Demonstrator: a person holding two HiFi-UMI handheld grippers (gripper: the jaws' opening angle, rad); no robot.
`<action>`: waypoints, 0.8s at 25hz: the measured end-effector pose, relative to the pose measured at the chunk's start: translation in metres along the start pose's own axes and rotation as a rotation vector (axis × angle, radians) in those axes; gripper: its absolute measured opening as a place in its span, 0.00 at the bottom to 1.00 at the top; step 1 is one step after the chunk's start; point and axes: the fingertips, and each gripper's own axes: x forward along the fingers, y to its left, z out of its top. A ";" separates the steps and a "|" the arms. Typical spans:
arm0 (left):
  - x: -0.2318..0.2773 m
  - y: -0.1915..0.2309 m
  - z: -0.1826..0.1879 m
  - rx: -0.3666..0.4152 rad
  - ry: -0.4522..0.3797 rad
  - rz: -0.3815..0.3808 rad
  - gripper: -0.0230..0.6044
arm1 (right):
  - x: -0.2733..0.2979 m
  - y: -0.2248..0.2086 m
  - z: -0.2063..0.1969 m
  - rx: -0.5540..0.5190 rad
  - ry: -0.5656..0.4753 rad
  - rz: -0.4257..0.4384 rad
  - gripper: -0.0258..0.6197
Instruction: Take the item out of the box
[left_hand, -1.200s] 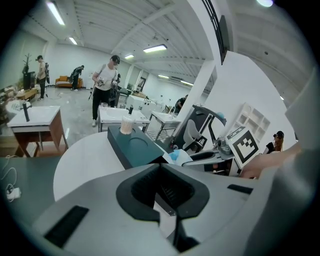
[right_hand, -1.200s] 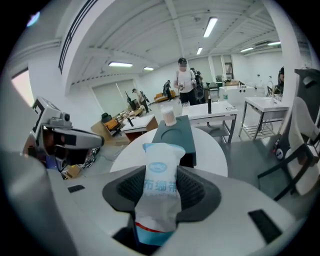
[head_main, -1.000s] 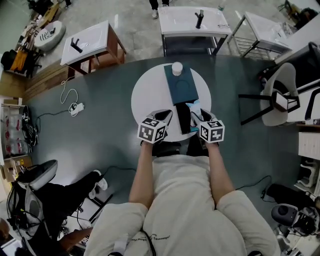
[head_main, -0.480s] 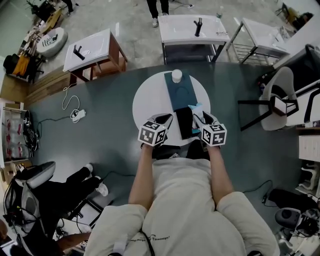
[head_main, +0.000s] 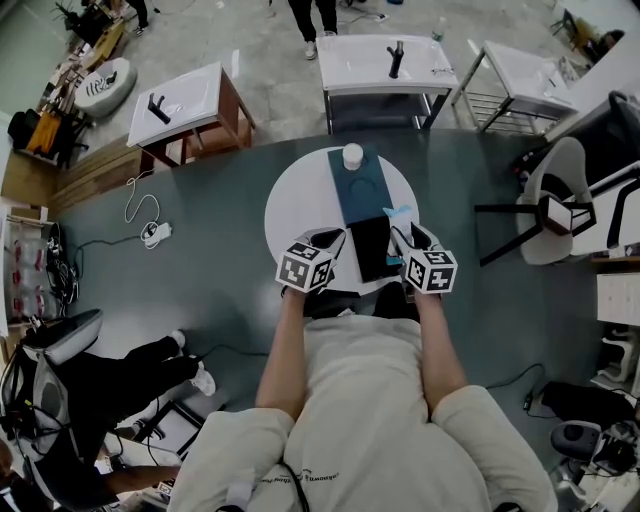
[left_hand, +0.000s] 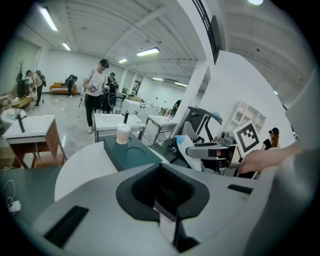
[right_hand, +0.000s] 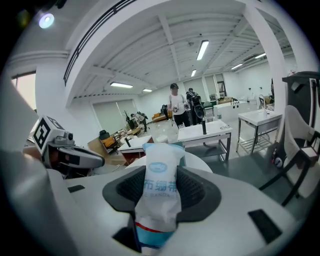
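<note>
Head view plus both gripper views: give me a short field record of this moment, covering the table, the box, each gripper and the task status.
table: round white table
box: black box, lying between the two grippers
beyond the box: dark teal tray, with a white cup on its far end
right gripper: shut on a white packet with blue print
left gripper: jaws together, nothing between them
task status: packet is gripped at the box's far right corner; cannot tell whether it is fully clear of the box

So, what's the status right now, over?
Right hand-held gripper clamped on white-and-blue packet, held up beside the black box. Left hand-held gripper shut, empty. Nothing in the way.
</note>
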 end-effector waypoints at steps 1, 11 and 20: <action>0.001 -0.002 0.000 0.002 0.000 -0.002 0.07 | -0.001 -0.001 0.000 -0.001 -0.002 0.001 0.37; 0.002 -0.010 -0.005 -0.003 -0.003 -0.004 0.07 | -0.009 -0.002 0.000 -0.005 -0.019 0.009 0.37; 0.001 -0.013 -0.022 -0.013 -0.002 0.002 0.07 | -0.014 0.000 -0.018 -0.004 -0.015 0.019 0.37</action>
